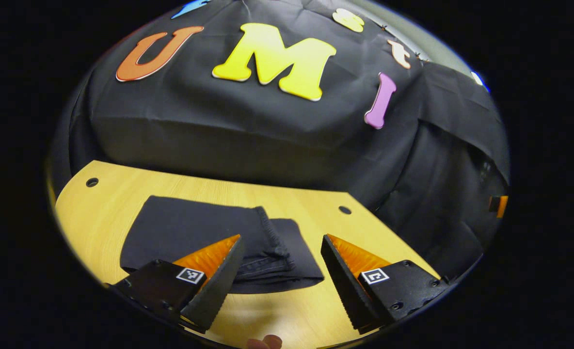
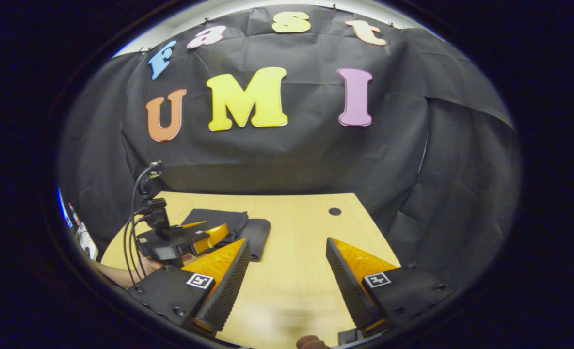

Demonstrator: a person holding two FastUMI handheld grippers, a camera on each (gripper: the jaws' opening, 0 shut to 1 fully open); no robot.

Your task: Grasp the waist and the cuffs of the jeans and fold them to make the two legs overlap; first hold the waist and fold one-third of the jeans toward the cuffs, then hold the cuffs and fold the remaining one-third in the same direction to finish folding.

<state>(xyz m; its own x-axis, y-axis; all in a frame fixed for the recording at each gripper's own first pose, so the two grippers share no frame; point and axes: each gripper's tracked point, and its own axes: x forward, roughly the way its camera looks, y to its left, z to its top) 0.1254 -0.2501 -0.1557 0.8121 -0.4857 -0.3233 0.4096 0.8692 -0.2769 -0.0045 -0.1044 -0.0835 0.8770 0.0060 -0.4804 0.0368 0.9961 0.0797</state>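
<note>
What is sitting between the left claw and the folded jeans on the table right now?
Nothing visible. In the left gripper view the left claw hangs open just in front of the folded jeans, with bare table around them. The right claw is open off to the side over bare wood.

Dark, near-black jeans, plain, with a faintly bluer tone along the stitched seam at the folded edge; same dark bundle in the right gripper view. Pale yellow wooden table with fine straight grain and small black round holes; likewise light yellow in the right gripper view. Plain black cloth wall, creased. Black cables on the far gripper, black body too.
</note>
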